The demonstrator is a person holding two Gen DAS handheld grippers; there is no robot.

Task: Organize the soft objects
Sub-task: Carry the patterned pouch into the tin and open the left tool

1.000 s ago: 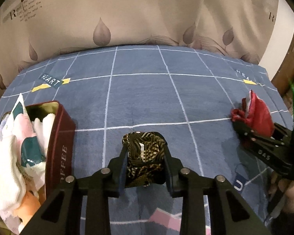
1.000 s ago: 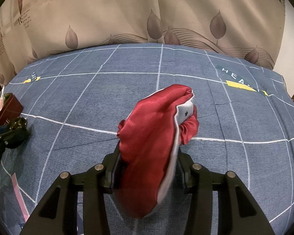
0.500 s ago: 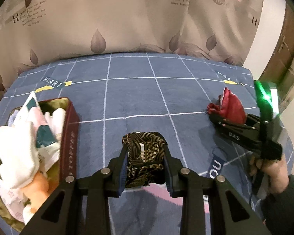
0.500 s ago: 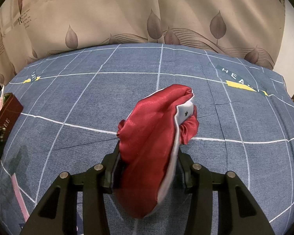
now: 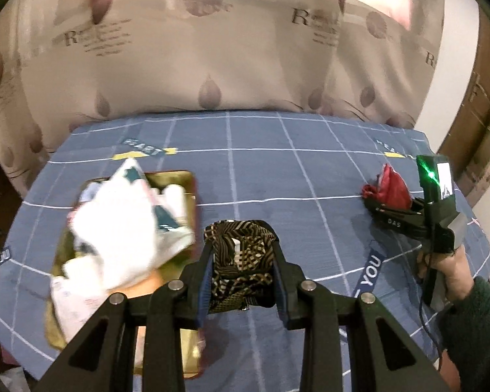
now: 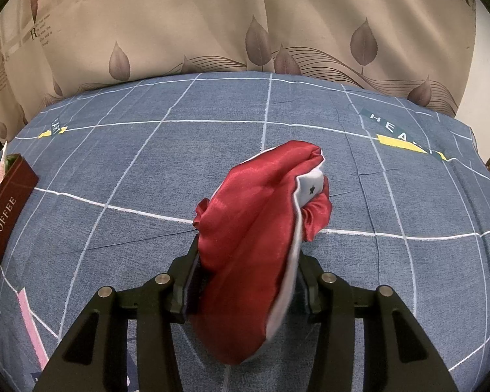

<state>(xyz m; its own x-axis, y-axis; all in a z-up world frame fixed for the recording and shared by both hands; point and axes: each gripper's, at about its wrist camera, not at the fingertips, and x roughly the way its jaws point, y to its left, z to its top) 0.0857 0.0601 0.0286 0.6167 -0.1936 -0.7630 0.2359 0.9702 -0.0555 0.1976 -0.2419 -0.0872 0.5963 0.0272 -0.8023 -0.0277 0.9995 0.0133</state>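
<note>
The left hand-held gripper (image 5: pixel 241 271) is closed partway on a bundled black-and-gold patterned cloth (image 5: pixel 240 254), its blue-lined pads pressing both sides. Just to its left lies an open toffee tin (image 5: pixel 186 179) heaped with white and pastel soft items (image 5: pixel 121 222), resting on the blue grid-patterned bedspread (image 5: pixel 261 163). Well off to its right, the right hand-held gripper (image 6: pixel 248 268), held by a hand (image 5: pixel 447 268) in a dark green sleeve (image 5: pixel 477 323), clamps a bunched red satin cloth (image 6: pixel 254 222) with white trim, which bulges above the jaws. Beyond both hangs a beige leaf-print curtain (image 6: pixel 212 23).
</note>
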